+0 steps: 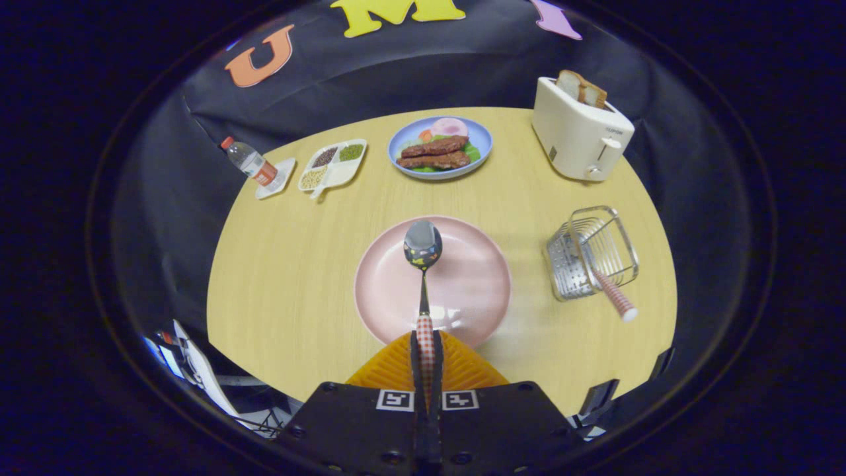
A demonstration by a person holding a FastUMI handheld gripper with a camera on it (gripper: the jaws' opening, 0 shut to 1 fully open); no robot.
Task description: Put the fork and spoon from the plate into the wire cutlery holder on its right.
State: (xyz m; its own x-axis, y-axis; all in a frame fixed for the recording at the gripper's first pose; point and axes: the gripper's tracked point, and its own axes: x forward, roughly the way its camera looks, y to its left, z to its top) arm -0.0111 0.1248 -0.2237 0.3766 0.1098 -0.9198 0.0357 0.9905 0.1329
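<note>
While claw (pixel 427 350) clamps red-checked handle of spoon (pixel 423 246) at bottom centre, both fingers pressing it, spoon bowl hangs over pink plate (pixel 462 284) mid-frame. Wire cutlery holder (pixel 590 254) at right on bench (pixel 291 264), fork (pixel 615 296) handle poking out toward lower right. Toaster (pixel 580 135) upper right, blue food plate (pixel 439 148) top centre, bottle (pixel 248 160) upper left.

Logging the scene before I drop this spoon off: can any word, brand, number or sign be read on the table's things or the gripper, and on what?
Toaster: small dark mark by its top edge, too small to read.
Water bottle: red label, too blurred to read.
Gripper, shut on the spoon handle: two square markers, patterns only, no words.
</note>
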